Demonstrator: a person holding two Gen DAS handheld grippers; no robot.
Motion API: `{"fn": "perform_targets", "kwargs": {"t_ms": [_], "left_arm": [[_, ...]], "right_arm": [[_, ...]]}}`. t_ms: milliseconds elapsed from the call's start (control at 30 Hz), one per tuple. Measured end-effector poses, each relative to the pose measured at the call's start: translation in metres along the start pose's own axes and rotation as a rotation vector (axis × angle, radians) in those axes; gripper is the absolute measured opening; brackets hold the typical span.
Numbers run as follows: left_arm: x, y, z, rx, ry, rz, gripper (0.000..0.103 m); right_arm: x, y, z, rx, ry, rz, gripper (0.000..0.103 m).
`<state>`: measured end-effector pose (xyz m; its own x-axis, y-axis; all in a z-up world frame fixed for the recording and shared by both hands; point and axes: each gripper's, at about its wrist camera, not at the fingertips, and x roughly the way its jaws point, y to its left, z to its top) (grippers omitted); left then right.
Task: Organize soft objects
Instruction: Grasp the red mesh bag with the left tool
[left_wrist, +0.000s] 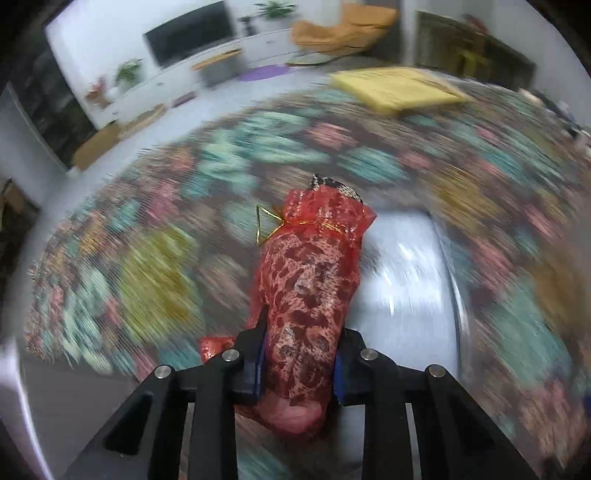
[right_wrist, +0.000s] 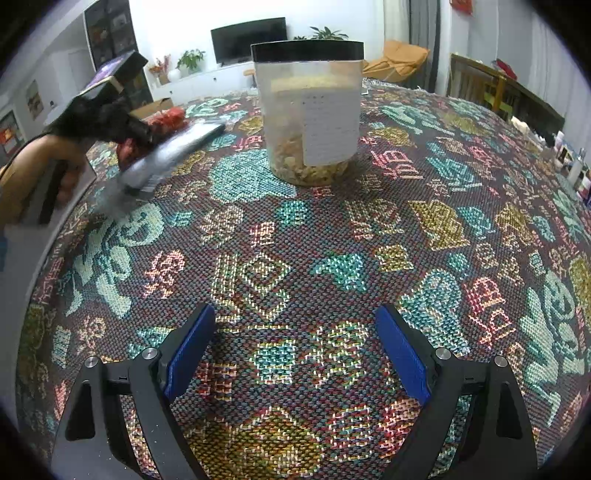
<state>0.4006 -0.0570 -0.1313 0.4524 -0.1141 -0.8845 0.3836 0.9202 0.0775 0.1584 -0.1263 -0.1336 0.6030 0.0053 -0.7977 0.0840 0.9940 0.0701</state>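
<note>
Covering the table, a woven multicolour patterned cloth (right_wrist: 332, 229) carries a clear round plastic jar with black lid (right_wrist: 308, 110), upright at centre. Left gripper (left_wrist: 299, 354) pinches a red mesh drawstring pouch (left_wrist: 306, 280), lifted above a grey tray (left_wrist: 406, 280). Right gripper (right_wrist: 295, 350) spread wide, nothing between.

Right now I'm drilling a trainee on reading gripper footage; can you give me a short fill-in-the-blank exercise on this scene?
1. The left gripper is shut on a ____ mesh pouch tied with a gold cord.
2. The right gripper hangs ____ over the patterned tablecloth, with nothing between its pads.
3. The clear jar standing on the cloth has a ____ lid.

Missing words: red; open; black
</note>
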Motion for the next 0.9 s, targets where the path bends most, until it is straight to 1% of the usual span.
{"fn": "perform_targets", "kwargs": {"t_ms": [67, 133, 167, 200, 233, 267, 300, 367, 400, 433, 467, 500, 567, 633, 667, 700, 733, 767, 800, 867, 900], "left_arm": [[-0.021, -0.017, -0.035, -0.077, 0.012, -0.107, 0.026], [-0.041, -0.026, -0.065, -0.159, 0.02, -0.19, 0.026], [-0.054, -0.03, -0.088, -0.211, 0.018, -0.223, 0.026], [-0.066, -0.033, -0.1, -0.23, 0.009, -0.22, 0.026], [-0.076, -0.035, -0.114, -0.248, -0.009, -0.199, 0.026], [-0.087, -0.036, -0.132, -0.264, -0.032, -0.155, 0.026], [-0.094, -0.04, -0.138, -0.274, -0.043, -0.124, 0.027], [-0.103, -0.042, -0.154, -0.306, -0.073, -0.043, 0.032], [-0.102, -0.041, -0.16, -0.31, -0.08, -0.012, 0.046], [-0.098, -0.04, -0.165, -0.307, -0.075, 0.017, 0.068], [-0.095, -0.039, -0.169, -0.302, -0.072, 0.032, 0.075], [-0.092, -0.04, -0.173, -0.289, -0.072, 0.053, 0.085], [-0.084, -0.041, -0.176, -0.243, -0.07, 0.093, 0.086], [-0.084, -0.04, -0.176, -0.215, -0.104, 0.11, 0.094], [-0.082, -0.039, -0.176, -0.209, -0.104, 0.12, 0.097], [-0.08, -0.038, -0.175, -0.215, -0.113, 0.12, 0.102], [-0.078, -0.034, -0.175, -0.226, -0.121, 0.114, 0.103], [-0.075, -0.028, -0.177, -0.256, -0.129, 0.077, 0.103], [-0.074, -0.022, -0.177, -0.286, -0.13, 0.057, 0.103], [-0.073, -0.021, -0.176, -0.297, -0.133, 0.069, 0.103], [-0.073, -0.022, -0.176, -0.291, -0.133, 0.08, 0.103]], "right_arm": [[0.0, 0.0, 0.0, 0.001, -0.001, 0.002, 0.091], [0.0, -0.001, 0.0, 0.002, -0.002, 0.005, 0.091], [-0.001, -0.002, 0.0, 0.005, -0.003, 0.009, 0.091], [-0.001, -0.004, 0.0, 0.008, -0.005, 0.014, 0.091], [-0.002, -0.005, 0.0, 0.012, -0.007, 0.019, 0.091], [-0.002, -0.006, -0.001, 0.017, -0.009, 0.025, 0.091], [-0.002, -0.008, -0.001, 0.022, -0.012, 0.032, 0.091], [-0.002, -0.009, -0.001, 0.026, -0.014, 0.037, 0.091], [-0.002, -0.009, -0.001, 0.025, -0.013, 0.036, 0.091], [-0.002, -0.009, -0.001, 0.023, -0.013, 0.034, 0.091], [-0.002, -0.009, -0.001, 0.025, -0.013, 0.036, 0.091], [-0.002, -0.009, -0.001, 0.026, -0.014, 0.038, 0.091], [-0.002, -0.009, -0.001, 0.029, -0.015, 0.042, 0.091], [-0.002, -0.01, 0.0, 0.034, -0.018, 0.05, 0.091], [-0.002, -0.011, 0.0, 0.04, -0.021, 0.058, 0.091], [-0.003, -0.014, -0.001, 0.045, -0.023, 0.066, 0.091], [-0.004, -0.015, -0.001, 0.051, -0.025, 0.074, 0.091], [-0.004, -0.016, -0.001, 0.056, -0.026, 0.081, 0.091], [-0.004, -0.017, 0.001, 0.054, -0.017, 0.087, 0.091], [-0.007, -0.016, 0.01, 0.055, -0.004, 0.082, 0.09], [-0.009, -0.014, 0.017, 0.058, -0.014, 0.096, 0.09]]}}
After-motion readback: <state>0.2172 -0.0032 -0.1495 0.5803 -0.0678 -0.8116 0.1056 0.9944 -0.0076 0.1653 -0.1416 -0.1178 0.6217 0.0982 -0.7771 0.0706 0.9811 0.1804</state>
